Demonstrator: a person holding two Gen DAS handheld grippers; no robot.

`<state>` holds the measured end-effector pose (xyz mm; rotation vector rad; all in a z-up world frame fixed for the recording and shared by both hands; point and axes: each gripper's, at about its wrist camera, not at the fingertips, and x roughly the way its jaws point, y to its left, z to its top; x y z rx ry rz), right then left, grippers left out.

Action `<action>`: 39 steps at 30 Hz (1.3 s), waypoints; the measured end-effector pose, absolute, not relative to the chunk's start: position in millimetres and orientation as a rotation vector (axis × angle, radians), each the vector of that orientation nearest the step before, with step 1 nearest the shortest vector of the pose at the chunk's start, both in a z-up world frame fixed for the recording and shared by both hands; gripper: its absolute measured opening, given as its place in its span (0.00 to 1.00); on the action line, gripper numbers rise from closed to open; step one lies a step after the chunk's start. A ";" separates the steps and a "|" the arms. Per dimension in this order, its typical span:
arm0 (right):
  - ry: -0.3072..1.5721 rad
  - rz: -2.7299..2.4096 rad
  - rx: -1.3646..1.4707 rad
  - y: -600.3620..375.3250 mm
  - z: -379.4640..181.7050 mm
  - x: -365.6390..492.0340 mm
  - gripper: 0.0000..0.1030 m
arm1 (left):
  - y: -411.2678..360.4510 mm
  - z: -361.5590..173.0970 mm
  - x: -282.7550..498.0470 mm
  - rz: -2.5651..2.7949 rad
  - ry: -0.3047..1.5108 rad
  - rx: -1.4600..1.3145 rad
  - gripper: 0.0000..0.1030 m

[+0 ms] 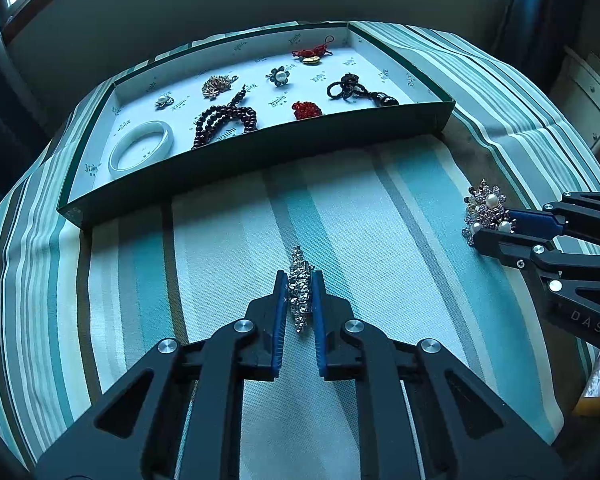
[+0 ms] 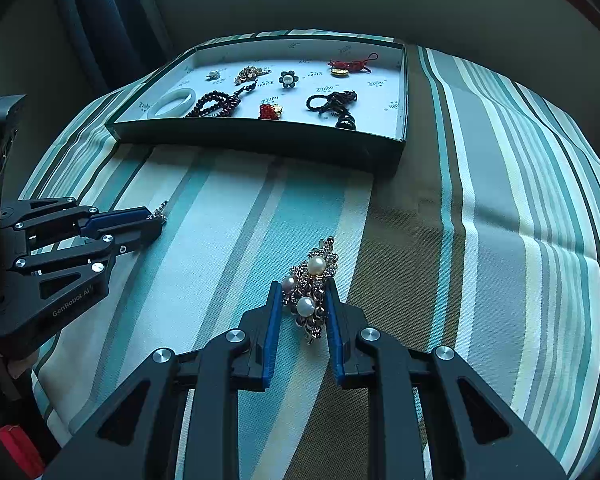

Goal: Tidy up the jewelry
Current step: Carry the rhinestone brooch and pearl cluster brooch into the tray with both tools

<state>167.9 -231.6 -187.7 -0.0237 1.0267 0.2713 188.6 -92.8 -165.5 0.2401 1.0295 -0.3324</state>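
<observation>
The left tongs (image 1: 300,280) are clenched on a slim silver rhinestone brooch (image 1: 300,290), which lies on the striped cloth (image 1: 228,248) of the counter between their blue pads. To their right, the right tongs (image 2: 302,292) grasp a pearl cluster brooch (image 2: 312,288) (three pearls show among dark stones). Beyond both tongs sits the green tray (image 1: 260,152), with a white bangle (image 1: 140,150), dark beads (image 1: 224,122) and other pieces inside.

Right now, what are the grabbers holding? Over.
Left hand-held gripper shut on silver brooch. Right hand-held gripper shut on pearl brooch. Path to tray clear.
</observation>
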 end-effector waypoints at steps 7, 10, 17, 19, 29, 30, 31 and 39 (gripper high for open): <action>1.027 0.271 -0.023 -232.1 -187.9 167.9 0.21 | -91.9 -165.5 189.0 -0.325 1.027 0.238 0.11; 1.026 0.271 -0.024 -231.9 -188.0 167.8 0.21 | -91.0 -165.5 189.3 -0.316 1.024 0.239 0.11; 1.025 0.268 -0.026 -232.4 -187.5 168.4 0.21 | -85.8 -164.9 190.9 -0.301 1.016 0.229 0.11; 1.025 0.268 -0.026 -232.7 -187.5 168.5 0.21 | -84.1 -164.0 190.7 -0.299 1.013 0.227 0.11; 1.024 0.272 -0.031 -227.8 -186.0 167.7 0.20 | -76.9 -159.0 190.4 -0.286 0.992 0.219 0.11; 1.023 0.273 -0.032 -226.8 -185.6 167.3 0.20 | -76.1 -158.5 190.3 -0.285 0.990 0.218 0.11; 1.022 0.274 -0.033 -225.9 -185.1 167.4 0.20 | -75.5 -158.1 190.3 -0.284 0.988 0.217 0.11; 1.008 0.275 -0.039 -216.4 -178.2 165.7 0.20 | -67.0 -153.5 190.3 -0.280 0.973 0.200 0.11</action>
